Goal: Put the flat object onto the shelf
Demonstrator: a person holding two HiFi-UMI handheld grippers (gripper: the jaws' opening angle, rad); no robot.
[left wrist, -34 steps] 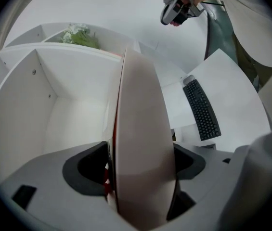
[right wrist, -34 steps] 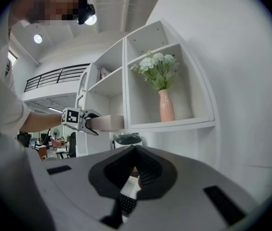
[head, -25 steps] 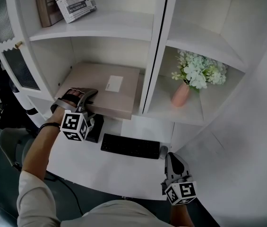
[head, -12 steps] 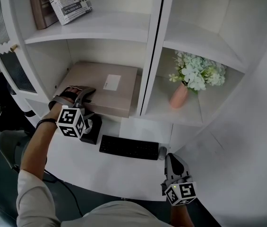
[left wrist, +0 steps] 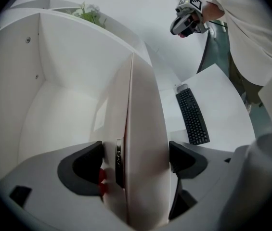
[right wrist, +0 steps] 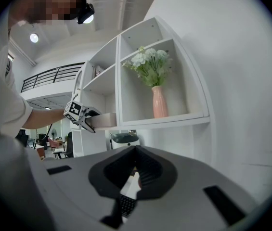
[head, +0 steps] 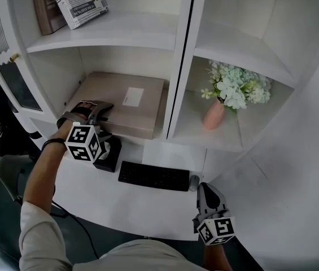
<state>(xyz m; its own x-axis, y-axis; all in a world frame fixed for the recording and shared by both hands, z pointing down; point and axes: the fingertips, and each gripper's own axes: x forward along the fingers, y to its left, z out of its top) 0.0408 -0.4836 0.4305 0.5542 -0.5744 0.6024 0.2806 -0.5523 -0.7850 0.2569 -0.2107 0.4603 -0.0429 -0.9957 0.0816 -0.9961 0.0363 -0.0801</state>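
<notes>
The flat box [head: 119,100] is seen lying in the lower left compartment of the shelf [head: 126,61]. Its near edge stands between the jaws of the left gripper [left wrist: 135,160], which are opening: a gap is seen at one pad, while the other sits just beside the box's face. The right gripper [right wrist: 136,168] is held well apart from it, jaws together on nothing. The box is judged stiff, fairly light and smooth-faced, so a weak pinch may slip. It is best taken across its thickness at the near edge, deep between the pads.
</notes>
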